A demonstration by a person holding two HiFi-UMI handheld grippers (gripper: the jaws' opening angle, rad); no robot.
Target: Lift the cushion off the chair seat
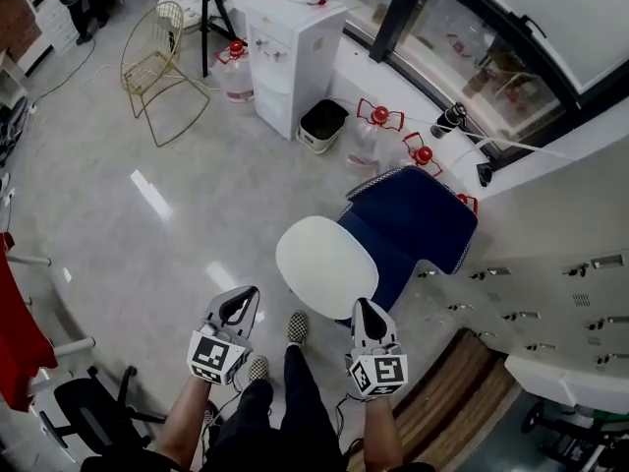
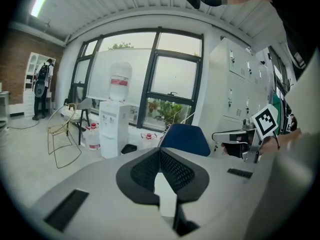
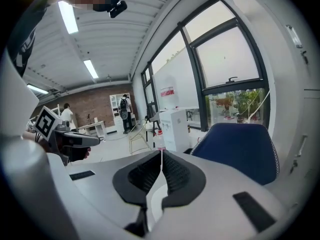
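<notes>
A chair stands just ahead of me, with a white oval seat surface [image 1: 324, 264] and a dark blue padded part [image 1: 413, 222] with checked edging rising behind it. Whether the cushion is the white or the blue part I cannot tell. My left gripper [image 1: 241, 298] hangs shut and empty at the seat's near left, apart from it. My right gripper [image 1: 366, 308] is shut and empty at the seat's near right edge. In the left gripper view the jaws [image 2: 160, 151] meet, with white below them and the blue part [image 2: 184, 139] beyond. The right gripper view shows closed jaws [image 3: 161, 154] and the blue part [image 3: 240, 146] at right.
A water dispenser [image 1: 293, 57], red-capped water jugs [image 1: 378, 131] and a small bin [image 1: 322, 124] stand behind the chair. A gold wire chair [image 1: 157, 67] is far left. Lockers [image 1: 550, 293] line the right. A black office chair [image 1: 93, 411] is at bottom left.
</notes>
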